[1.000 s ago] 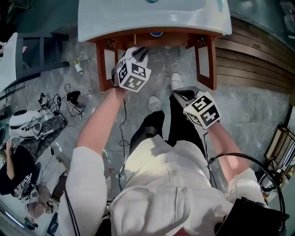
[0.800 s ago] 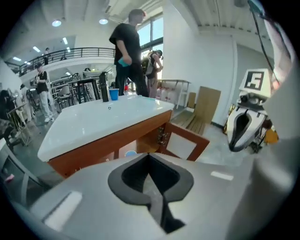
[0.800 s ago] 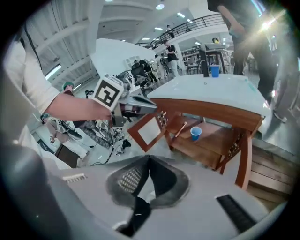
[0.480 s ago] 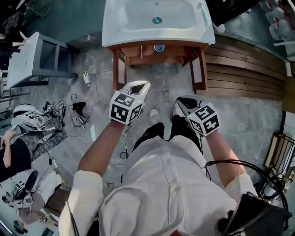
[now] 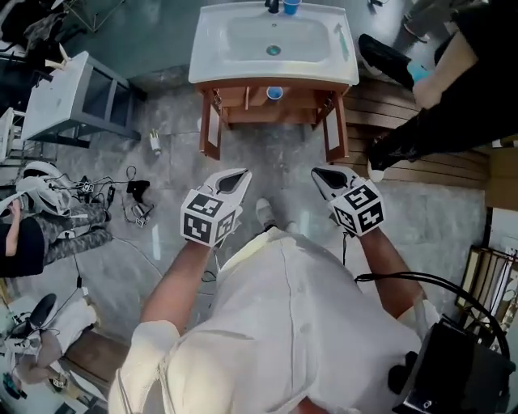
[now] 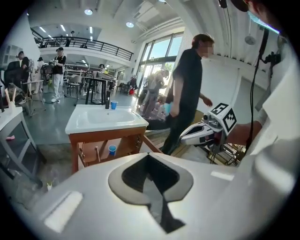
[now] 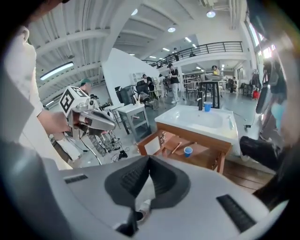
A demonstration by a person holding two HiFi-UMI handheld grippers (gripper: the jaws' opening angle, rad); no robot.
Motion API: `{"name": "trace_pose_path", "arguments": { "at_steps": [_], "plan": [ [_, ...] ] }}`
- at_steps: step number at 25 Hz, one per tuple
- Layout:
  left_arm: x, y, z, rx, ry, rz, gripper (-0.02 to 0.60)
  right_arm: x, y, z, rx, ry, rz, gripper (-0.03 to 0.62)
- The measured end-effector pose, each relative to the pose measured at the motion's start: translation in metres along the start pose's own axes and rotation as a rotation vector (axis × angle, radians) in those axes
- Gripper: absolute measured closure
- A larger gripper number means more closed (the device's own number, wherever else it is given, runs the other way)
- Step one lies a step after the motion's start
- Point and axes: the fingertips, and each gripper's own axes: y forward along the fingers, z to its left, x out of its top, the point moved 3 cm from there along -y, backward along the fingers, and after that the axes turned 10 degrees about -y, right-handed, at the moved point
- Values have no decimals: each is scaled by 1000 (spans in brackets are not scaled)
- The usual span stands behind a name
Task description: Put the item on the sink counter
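My left hand-held gripper [image 5: 238, 175] and right hand-held gripper [image 5: 320, 173] are both closed, empty. Ahead stands the sink counter [image 5: 209, 50], a blue cup [image 5: 275, 93] beneath.

One white sink [image 5: 273, 48], two blue cups [image 5: 291, 7] [image 5: 275, 93], two grippers [image 5: 233, 178] [image 5: 324, 175], one grey side table [image 5: 61, 97]

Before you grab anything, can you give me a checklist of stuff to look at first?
1. Left gripper empty: ok, jaws together, nothing between.
2. Right gripper empty: ok, jaws together too.
3. Blue cup on the shelf under the sink in sight: ok.
4. Bare room on the sink counter: ok.
5. Nobody in the way: not ok, a person stands close at the sink's right.
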Motion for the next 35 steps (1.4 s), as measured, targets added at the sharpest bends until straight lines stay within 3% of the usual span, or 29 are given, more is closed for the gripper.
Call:
{"name": "trace_pose_path", "arguments": {
  "at_steps": [14, 26, 35],
  "plan": [
    [-29, -25, -90, 10, -16, -53, 577, -26, -62, 27, 3, -16, -72, 589],
    [-53, -21, -131, 14, -11, -50, 577, -53, -97, 49, 4, -21, -112, 589],
    [-53, -12, -151, 4, 40, -20, 577, -71, -110, 52, -15, 23, -145, 589]
  ]
}}
